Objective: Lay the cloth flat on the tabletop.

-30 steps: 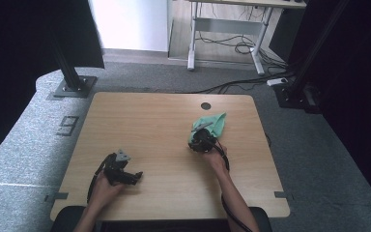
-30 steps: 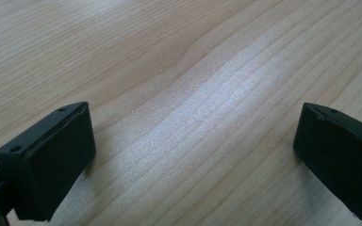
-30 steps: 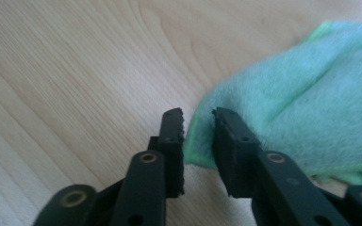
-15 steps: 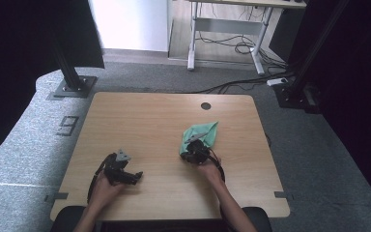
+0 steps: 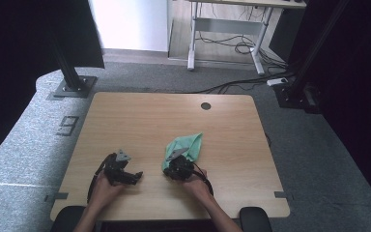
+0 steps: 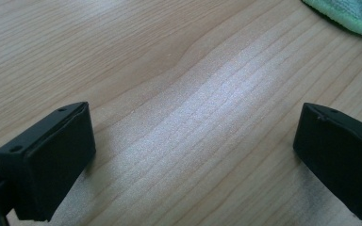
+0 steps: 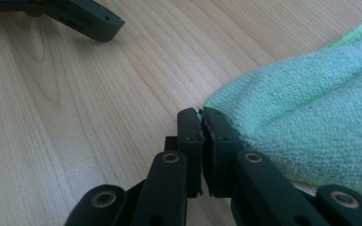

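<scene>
Jaws of the right gripper (image 7: 202, 115) are clamped on an edge of the green cloth (image 7: 311, 122) near the table's (image 5: 140, 111) front middle — the left gripper's (image 6: 193, 155) 2 jaws are spread wide over bare wood.

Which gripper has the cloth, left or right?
The right gripper: jaws shut on the green cloth edge. The left gripper stands open over bare table.
</scene>
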`<action>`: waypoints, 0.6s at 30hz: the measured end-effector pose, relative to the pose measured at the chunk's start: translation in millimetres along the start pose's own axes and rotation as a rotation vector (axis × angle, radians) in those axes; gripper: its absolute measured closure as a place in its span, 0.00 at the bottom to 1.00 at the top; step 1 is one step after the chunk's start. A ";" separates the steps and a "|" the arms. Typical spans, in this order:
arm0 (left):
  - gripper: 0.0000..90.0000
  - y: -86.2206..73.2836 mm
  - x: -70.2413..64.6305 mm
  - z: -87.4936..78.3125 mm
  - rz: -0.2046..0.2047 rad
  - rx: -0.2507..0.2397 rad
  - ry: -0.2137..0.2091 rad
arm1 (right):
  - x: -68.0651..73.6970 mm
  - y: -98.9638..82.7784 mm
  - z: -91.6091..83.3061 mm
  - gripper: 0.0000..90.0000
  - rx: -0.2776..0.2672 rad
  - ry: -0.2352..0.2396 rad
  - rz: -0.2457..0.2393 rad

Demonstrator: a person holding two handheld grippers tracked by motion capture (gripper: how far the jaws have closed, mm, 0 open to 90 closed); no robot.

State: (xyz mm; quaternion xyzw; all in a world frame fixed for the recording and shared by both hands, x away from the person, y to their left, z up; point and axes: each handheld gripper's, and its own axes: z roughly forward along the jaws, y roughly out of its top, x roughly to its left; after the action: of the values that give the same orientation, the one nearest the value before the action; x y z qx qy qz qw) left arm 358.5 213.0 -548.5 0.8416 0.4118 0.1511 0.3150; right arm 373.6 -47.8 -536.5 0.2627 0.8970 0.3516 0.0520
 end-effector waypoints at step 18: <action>0.16 34.2 -21.3 -4.9 0.049 -0.045 -0.063 | -49.5 -32.5 -72.2 0.51 -0.102 -0.149 0.130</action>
State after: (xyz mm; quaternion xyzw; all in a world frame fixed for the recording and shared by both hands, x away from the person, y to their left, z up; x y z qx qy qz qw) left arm 363.4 182.4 -522.3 0.8485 0.3773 0.1414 0.3429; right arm 381.8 -136.5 -508.5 0.3426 0.8528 0.3789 0.1090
